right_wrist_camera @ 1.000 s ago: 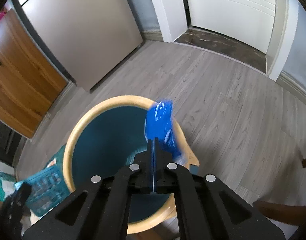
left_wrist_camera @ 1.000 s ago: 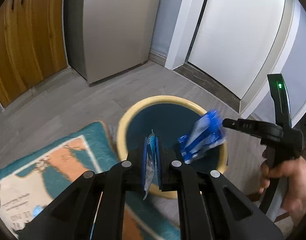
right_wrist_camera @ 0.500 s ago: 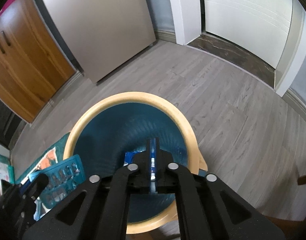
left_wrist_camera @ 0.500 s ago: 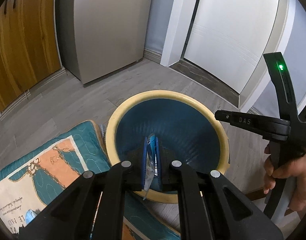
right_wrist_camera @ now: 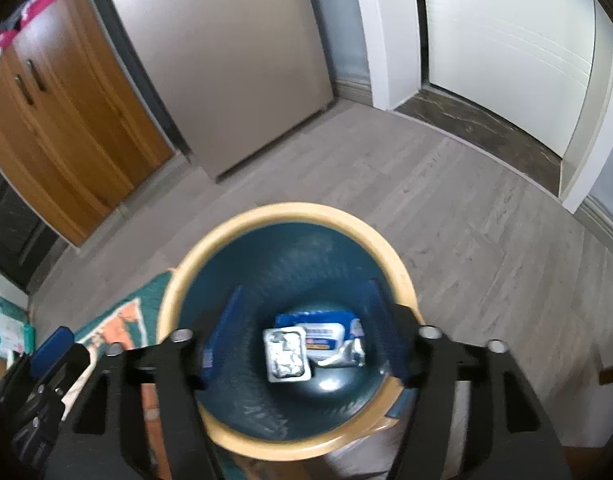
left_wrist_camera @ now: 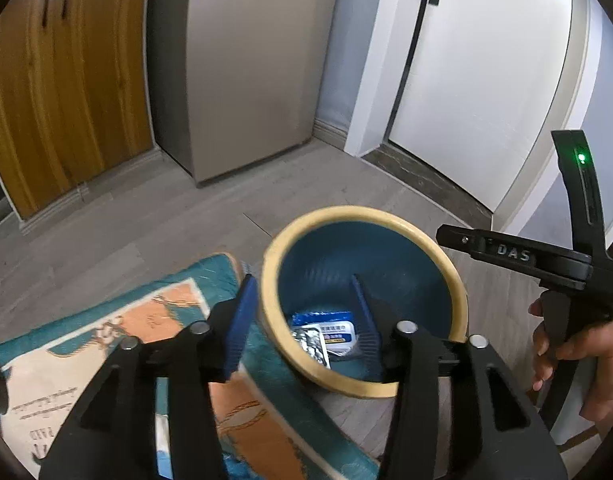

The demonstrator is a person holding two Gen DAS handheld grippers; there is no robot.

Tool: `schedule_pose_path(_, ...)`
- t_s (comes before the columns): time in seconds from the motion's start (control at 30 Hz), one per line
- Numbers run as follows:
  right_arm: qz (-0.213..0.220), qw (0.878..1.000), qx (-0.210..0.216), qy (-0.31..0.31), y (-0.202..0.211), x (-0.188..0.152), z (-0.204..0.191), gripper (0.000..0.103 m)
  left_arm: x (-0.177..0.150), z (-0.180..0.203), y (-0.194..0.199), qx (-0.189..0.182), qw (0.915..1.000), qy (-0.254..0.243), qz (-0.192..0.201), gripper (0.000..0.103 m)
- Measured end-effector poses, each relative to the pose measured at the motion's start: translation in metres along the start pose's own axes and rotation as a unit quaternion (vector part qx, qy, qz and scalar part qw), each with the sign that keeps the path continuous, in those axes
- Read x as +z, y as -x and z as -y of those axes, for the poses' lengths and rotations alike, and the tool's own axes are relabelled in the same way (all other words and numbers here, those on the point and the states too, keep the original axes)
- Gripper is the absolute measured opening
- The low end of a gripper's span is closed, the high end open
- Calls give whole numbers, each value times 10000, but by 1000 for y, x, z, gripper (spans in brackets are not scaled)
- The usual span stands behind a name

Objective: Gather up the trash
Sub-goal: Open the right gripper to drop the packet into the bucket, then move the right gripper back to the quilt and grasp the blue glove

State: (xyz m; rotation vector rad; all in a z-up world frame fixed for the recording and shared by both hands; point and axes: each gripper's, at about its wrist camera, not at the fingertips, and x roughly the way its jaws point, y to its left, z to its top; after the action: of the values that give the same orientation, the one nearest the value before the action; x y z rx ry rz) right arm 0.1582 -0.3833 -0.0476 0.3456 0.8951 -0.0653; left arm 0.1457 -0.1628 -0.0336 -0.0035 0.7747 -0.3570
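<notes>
Wrappers [right_wrist_camera: 306, 344] dropped from both grips into bin [right_wrist_camera: 386, 240] below. Left gripper [left_wrist_camera: 302, 312], right gripper [right_wrist_camera: 302, 320] opening, empty. Could clip rim withdrawing.

The left wrist view looks forward and down along the left tool [left_wrist_camera: 302, 320] from the near left side of the bin [left_wrist_camera: 458, 292], seeing into it at a slant, with the rug [left_wrist_camera: 118, 320] at lower left and the right tool [left_wrist_camera: 506, 254] at the right edge. The right wrist view looks more steeply down along its own tool [right_wrist_camera: 302, 328], close above the bin [right_wrist_camera: 402, 280]. Both share the bin, wrappers [right_wrist_camera: 306, 344] inside, fridge [left_wrist_camera: 250, 64], cupboard [right_wrist_camera: 66, 120], door [left_wrist_camera: 486, 60] and floor [right_wrist_camera: 466, 220].
</notes>
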Motion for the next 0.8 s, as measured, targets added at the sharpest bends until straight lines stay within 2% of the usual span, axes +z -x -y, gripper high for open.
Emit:
schedule_pose_path(0.07, 85, 9999, 106, 7, 9, 0, -5, 89, 1, -6, 15, 86, 9999, 13, 108, 64)
schedule_pose_path(0.13, 205, 9996, 175, 45, 21, -2, -12, 93, 1, -13, 32, 172, 9996, 39, 206, 73)
schedule_pose_path(0.2, 279, 9993, 244, 30, 32, -3, -19, 94, 0, -20, 47, 278, 9992, 64, 289, 85)
schedule_pose_path(0.3, 378, 9984, 396, -121, 48, -9, -26, 96, -2, -29, 72, 447, 9981, 84, 406, 95)
schedule_pose_path(0.5, 421, 9971, 600, -186, 74, -28, -55, 97, -8, -45, 126, 807, 9945, -130, 662, 97)
schedule_pose_path(0.8, 371, 9949, 749, 562, 88, -61, -106, 98, -31, -94, 194, 1252, 9889, 173, 786, 97)
